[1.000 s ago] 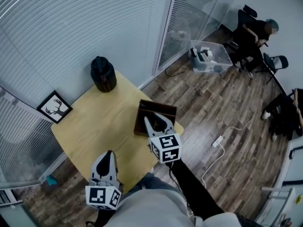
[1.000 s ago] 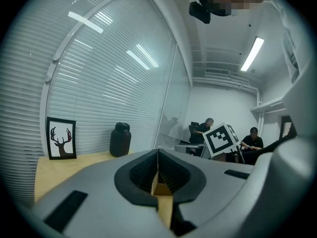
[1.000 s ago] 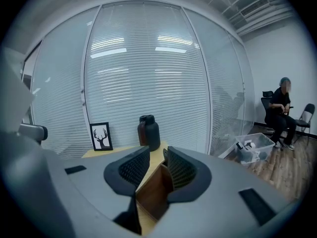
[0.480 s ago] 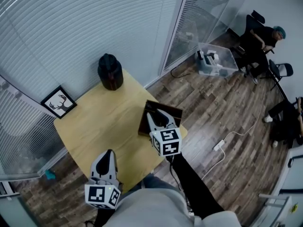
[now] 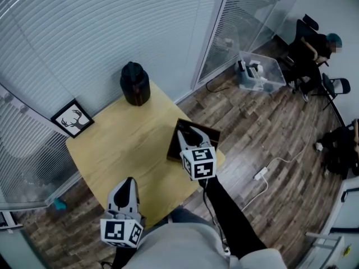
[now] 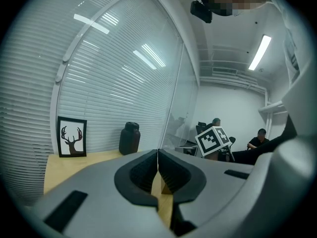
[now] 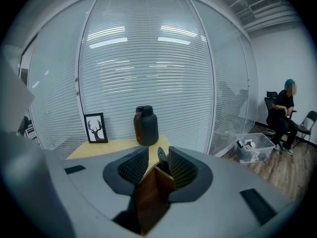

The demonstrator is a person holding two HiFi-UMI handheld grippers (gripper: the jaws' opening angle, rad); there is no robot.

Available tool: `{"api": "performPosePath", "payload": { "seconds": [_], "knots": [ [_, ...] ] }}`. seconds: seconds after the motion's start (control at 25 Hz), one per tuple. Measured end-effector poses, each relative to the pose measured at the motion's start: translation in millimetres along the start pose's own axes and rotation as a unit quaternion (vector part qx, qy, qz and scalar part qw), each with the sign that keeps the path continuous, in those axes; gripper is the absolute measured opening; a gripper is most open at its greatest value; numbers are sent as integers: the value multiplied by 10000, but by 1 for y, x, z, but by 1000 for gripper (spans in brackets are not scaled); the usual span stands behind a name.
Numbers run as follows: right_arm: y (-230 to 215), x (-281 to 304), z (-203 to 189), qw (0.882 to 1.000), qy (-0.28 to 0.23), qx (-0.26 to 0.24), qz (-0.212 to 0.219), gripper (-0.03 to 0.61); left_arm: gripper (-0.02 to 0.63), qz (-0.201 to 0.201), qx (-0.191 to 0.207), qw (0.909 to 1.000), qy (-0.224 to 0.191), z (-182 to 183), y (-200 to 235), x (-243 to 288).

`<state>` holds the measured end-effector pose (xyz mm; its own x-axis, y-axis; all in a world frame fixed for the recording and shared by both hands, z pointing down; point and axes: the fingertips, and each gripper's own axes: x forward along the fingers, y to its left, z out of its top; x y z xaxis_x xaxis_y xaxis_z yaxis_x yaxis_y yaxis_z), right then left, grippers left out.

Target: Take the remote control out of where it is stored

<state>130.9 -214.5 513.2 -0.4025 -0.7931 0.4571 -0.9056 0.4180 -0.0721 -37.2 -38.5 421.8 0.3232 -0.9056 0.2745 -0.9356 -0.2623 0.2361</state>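
A dark brown wooden box (image 5: 209, 132) stands at the right edge of the yellow table (image 5: 123, 144). My right gripper (image 5: 191, 133) hangs directly over the box. In the right gripper view the box (image 7: 151, 192) sits between the jaws, and the dark tip of the remote control (image 7: 161, 157) sticks up out of it. The right gripper (image 7: 158, 155) is open, with a jaw on each side of that tip. My left gripper (image 5: 129, 182) is near the table's front edge, and in its own view the left gripper (image 6: 158, 155) is shut on nothing.
A dark jar (image 5: 135, 83) stands at the table's far corner and a framed deer picture (image 5: 72, 118) at its left corner. Slatted blinds back the table. On the wood floor lie a clear plastic bin (image 5: 258, 72) and a power strip (image 5: 259, 174). A seated person (image 5: 314, 49) is far right.
The head view has shifted a little. My right gripper has stayed over the box, edging slightly farther across it. The left gripper has not moved.
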Motion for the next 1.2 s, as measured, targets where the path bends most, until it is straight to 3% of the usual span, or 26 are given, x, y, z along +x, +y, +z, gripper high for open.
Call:
{"api": "performPosePath", "payload": {
  "seconds": [1.2],
  "knots": [
    [-8, 36, -20, 9982, 502, -295, -129, 107, 9, 256, -87, 9996, 44, 0, 20, -1]
  ]
}}
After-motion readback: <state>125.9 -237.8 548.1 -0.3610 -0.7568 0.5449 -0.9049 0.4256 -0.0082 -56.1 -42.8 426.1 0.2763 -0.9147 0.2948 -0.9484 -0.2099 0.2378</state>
